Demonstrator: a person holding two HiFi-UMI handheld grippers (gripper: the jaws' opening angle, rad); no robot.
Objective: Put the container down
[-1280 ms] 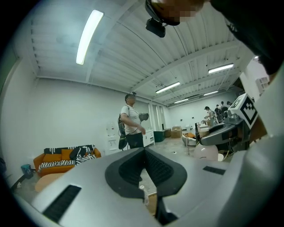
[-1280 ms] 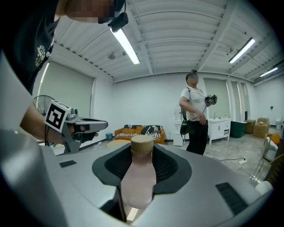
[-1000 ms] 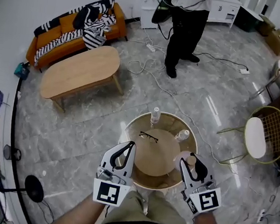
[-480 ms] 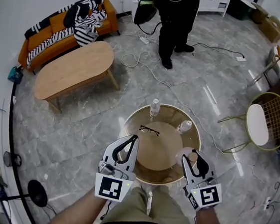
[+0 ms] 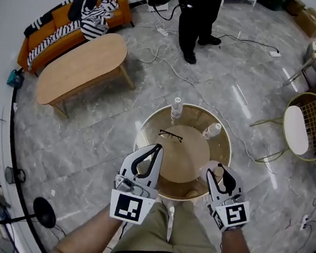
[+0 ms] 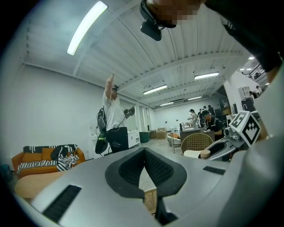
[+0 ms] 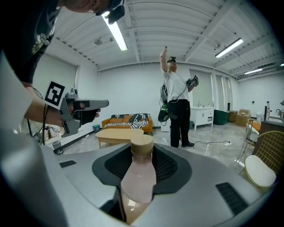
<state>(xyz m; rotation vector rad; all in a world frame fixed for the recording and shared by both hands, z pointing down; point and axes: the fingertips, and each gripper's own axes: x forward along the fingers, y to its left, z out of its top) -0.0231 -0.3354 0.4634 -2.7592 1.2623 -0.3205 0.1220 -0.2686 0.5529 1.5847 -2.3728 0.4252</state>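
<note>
Head view: the right tongs (image 5: 219,170) are clenching a pink bottle (image 5: 211,169) with a tan cap. The bottle is hanging by the near right edge of the round tabletop (image 5: 200,115). I cannot tell if its bottom is touching the tabletop.

In the right gripper view, the bottle (image 7: 138,177) is standing up straight between the dark pads, and both pads are pressing on its sides. Its cap is poking up above the right tongs (image 7: 142,153).

The left tongs (image 5: 156,148) are hanging over the near left edge of the tabletop. They are clenched with their tips touching and are holding nothing. The left gripper view is showing the same tips (image 6: 144,150) meeting.

Other things are lying farther across the tabletop. A pair of glasses (image 5: 170,135) is lying near the middle. One water bottle (image 5: 176,107) is standing at the far edge, and another water bottle (image 5: 212,130) is standing at the right side, past the pink bottle and apart from it.

Around the tabletop, a person (image 5: 200,9) is standing on the grey floor, with cables (image 5: 153,66) trailing nearby. An orange sofa (image 5: 61,32) is sitting by the wall, a wooden coffee table (image 5: 82,69) is standing before it, and a gold chair (image 5: 305,128) is standing at the right.
</note>
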